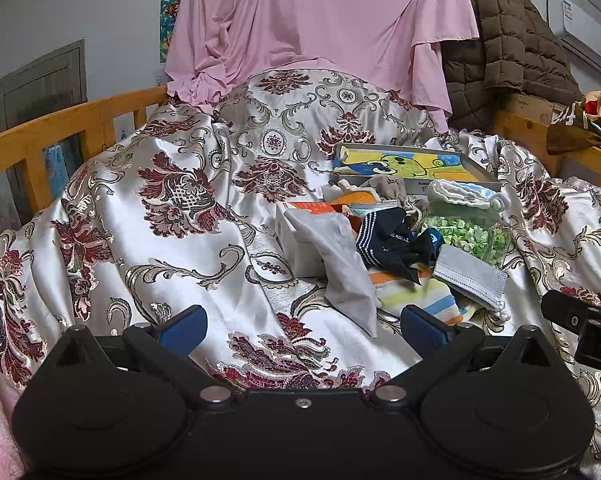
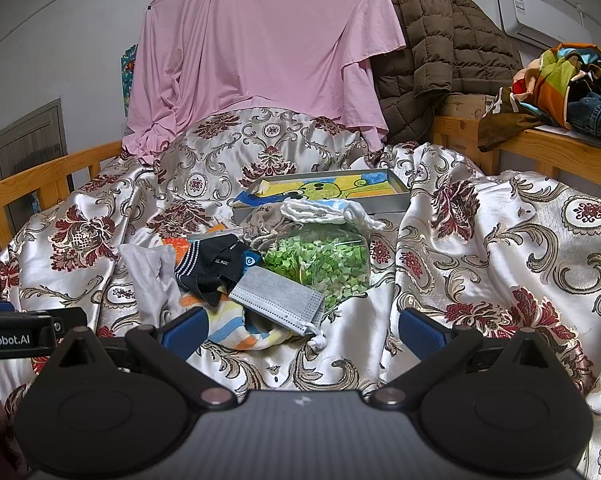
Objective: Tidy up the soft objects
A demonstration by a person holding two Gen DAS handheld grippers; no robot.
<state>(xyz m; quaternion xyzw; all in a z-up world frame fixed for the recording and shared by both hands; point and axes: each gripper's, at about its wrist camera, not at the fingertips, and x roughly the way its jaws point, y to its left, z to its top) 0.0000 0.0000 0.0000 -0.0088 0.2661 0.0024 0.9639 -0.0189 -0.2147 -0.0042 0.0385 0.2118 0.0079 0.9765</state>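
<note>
A pile of soft things lies on the floral satin bedspread (image 1: 148, 248): a grey sock (image 1: 340, 264), a dark navy sock with white stripes (image 1: 388, 240), a striped pastel sock (image 1: 420, 296), a grey face mask (image 1: 470, 276) and a white-and-blue knitted piece (image 1: 464, 194). In the right wrist view the same mask (image 2: 278, 300), navy sock (image 2: 212, 268), striped sock (image 2: 240, 330) and grey sock (image 2: 152, 280) lie just ahead. My left gripper (image 1: 304, 326) is open and empty, short of the grey sock. My right gripper (image 2: 302, 326) is open and empty, its fingers on either side of the mask's near end.
A clear bag of green bits (image 2: 320, 264) sits behind the mask. A white box (image 1: 300, 240) lies under the grey sock. A shallow grey tray with a cartoon picture (image 2: 328, 192) lies further back. Wooden bed rails (image 1: 60, 128) run on the left; a pink sheet (image 2: 260, 48) and a brown jacket (image 2: 440, 52) hang behind.
</note>
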